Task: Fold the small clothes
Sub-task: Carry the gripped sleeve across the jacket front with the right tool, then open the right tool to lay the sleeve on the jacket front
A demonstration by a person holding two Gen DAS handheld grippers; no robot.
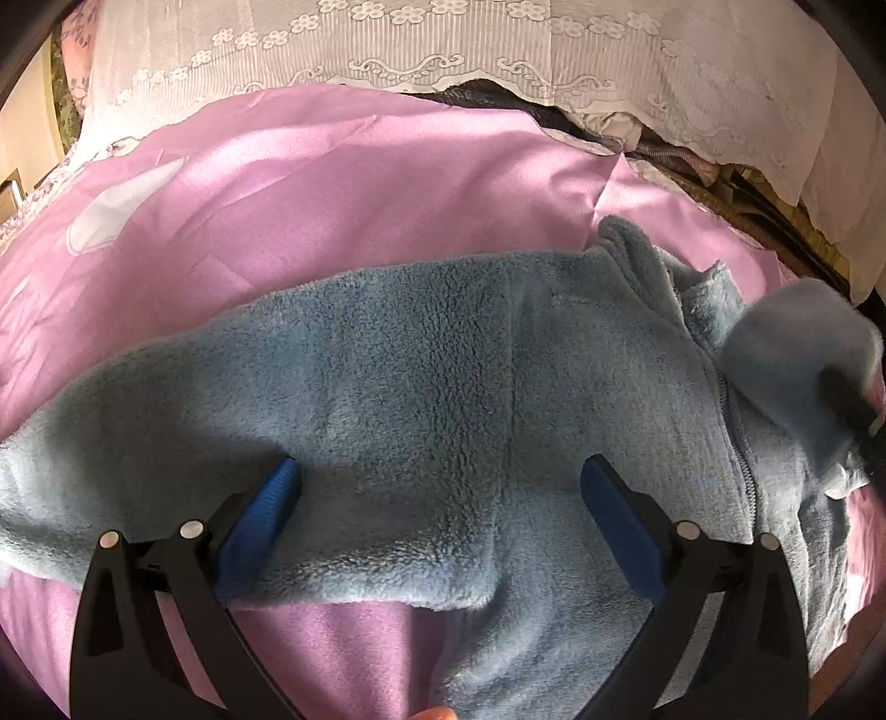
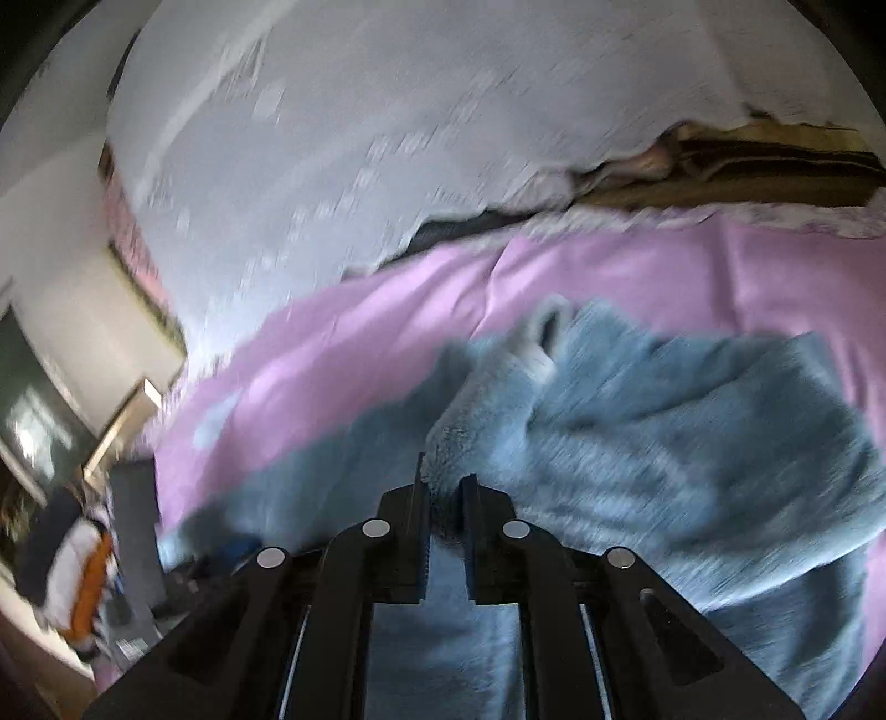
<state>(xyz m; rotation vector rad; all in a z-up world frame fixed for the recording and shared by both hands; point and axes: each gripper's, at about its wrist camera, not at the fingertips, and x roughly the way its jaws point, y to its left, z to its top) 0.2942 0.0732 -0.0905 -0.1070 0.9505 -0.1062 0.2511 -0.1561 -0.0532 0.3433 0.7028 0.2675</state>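
A small blue-grey fleece jacket (image 1: 432,354) with a zipper (image 1: 736,437) lies spread on a pink sheet (image 1: 310,188). My left gripper (image 1: 440,479) is open, its blue-padded fingers resting on the jacket's near part, one sleeve stretching left. My right gripper (image 2: 443,487) is shut on a fold of the jacket (image 2: 637,443) and lifts it; this view is motion-blurred. The lifted fleece shows blurred at the right edge of the left wrist view (image 1: 797,354).
A white lace cover (image 1: 443,50) lies behind the pink sheet, with dark and brown fabric (image 1: 720,183) under its edge. In the right wrist view, furniture and an orange and white object (image 2: 83,576) stand at the left, beyond the bed's edge.
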